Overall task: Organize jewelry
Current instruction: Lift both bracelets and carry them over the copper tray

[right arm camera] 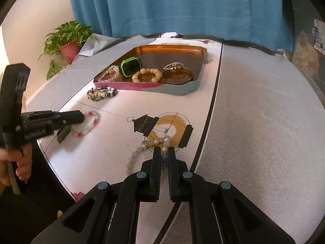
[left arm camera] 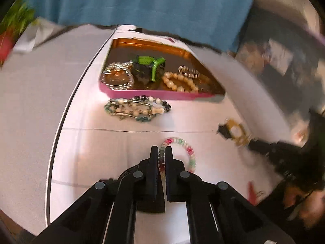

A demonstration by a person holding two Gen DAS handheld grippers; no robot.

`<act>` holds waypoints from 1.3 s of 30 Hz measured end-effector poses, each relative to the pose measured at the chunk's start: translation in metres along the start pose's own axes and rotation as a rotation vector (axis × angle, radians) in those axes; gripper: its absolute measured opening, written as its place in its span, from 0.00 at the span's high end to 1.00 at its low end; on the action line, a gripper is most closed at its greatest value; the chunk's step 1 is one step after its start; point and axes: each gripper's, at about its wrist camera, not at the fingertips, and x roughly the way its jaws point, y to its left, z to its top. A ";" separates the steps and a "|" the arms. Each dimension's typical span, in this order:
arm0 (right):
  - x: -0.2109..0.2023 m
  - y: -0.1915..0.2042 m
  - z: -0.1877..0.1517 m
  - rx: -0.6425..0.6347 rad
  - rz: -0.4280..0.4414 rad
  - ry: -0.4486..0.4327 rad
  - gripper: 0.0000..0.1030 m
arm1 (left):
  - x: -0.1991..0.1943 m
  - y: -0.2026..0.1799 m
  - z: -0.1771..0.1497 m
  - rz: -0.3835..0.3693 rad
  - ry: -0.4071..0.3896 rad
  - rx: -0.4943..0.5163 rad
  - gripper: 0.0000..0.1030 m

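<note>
My left gripper (left arm camera: pixel 161 149) is shut on a pink, green and white bead bracelet (left arm camera: pixel 190 152) that lies on the white cloth; it also shows in the right wrist view (right arm camera: pixel 91 123). My right gripper (right arm camera: pixel 163 150) is shut on a pale grey bead bracelet (right arm camera: pixel 140 148) lying on the cloth. A tray (right arm camera: pixel 172 90) with a pink and blue rim holds a green watch (right arm camera: pixel 130 67), a cream bead bracelet (right arm camera: pixel 147 75), a clear bead bracelet (right arm camera: pixel 108 73), a metal bangle (right arm camera: pixel 177 76) and a striped clip. A mixed bead bracelet (right arm camera: pixel 101 93) lies just before the tray.
A potted plant (right arm camera: pixel 67 40) stands at the far left of the table. A blue curtain (right arm camera: pixel 172 6) hangs behind. The cloth (right arm camera: pixel 254 122) has a printed lantern drawing (right arm camera: pixel 146 123). The table edge runs along the left.
</note>
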 end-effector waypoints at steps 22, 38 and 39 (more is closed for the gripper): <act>-0.150 0.047 0.086 -0.025 0.069 -0.277 0.94 | -0.133 -0.093 0.082 0.059 -0.294 0.218 0.96; -0.122 0.036 0.182 -0.034 0.078 -0.301 0.94 | -0.095 -0.079 0.174 -0.015 -0.281 0.183 0.96; -0.113 0.033 0.188 -0.027 0.086 -0.290 0.94 | -0.087 -0.074 0.181 -0.026 -0.270 0.169 0.96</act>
